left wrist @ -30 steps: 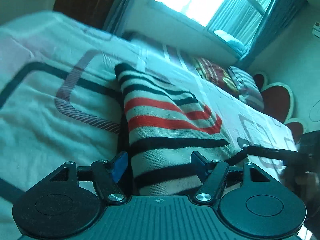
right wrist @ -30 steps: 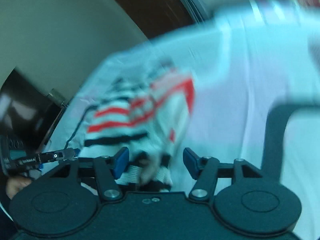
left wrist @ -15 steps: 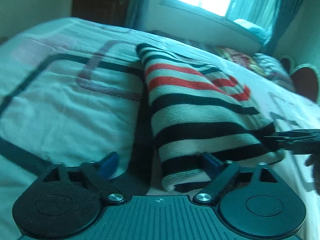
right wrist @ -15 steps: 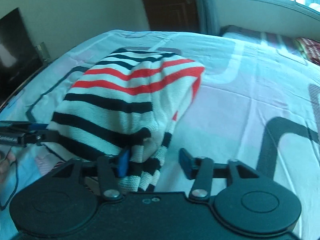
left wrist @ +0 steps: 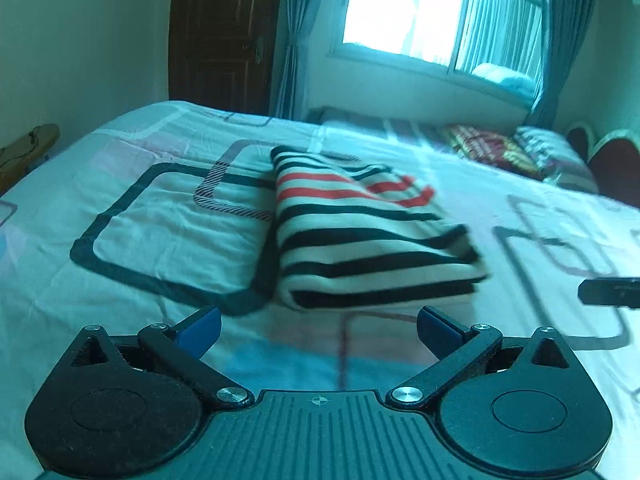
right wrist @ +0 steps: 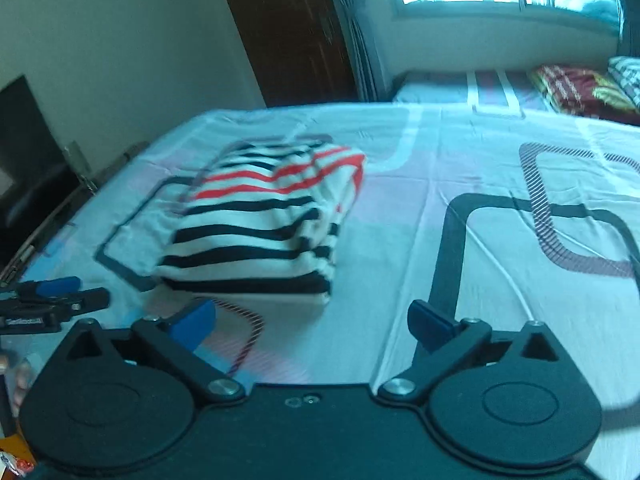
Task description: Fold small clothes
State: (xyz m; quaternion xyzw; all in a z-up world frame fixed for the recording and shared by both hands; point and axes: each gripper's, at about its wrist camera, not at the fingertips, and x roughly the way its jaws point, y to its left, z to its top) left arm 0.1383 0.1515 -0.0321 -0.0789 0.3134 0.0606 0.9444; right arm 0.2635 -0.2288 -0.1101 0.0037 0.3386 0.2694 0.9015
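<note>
A folded striped garment (left wrist: 368,232), white with black and red stripes, lies flat on the bed; it also shows in the right wrist view (right wrist: 264,224). My left gripper (left wrist: 318,326) is open and empty, just short of the garment's near edge. My right gripper (right wrist: 312,322) is open and empty, near the garment's near right corner. The right gripper's tip (left wrist: 608,292) shows at the right edge of the left wrist view. The left gripper's tip (right wrist: 52,300) shows at the left of the right wrist view.
The bed sheet (left wrist: 160,224) is pale with dark rounded-rectangle patterns. Patterned pillows (left wrist: 492,152) lie at the far right by a headboard (left wrist: 612,164). A dark door (left wrist: 216,36) and a curtained window (left wrist: 432,12) stand behind. A dark screen (right wrist: 20,148) stands off the left bed edge.
Both grippers have let go of the garment, opened wide and pulled back from it. The garment now lies folded flat on the bed.
</note>
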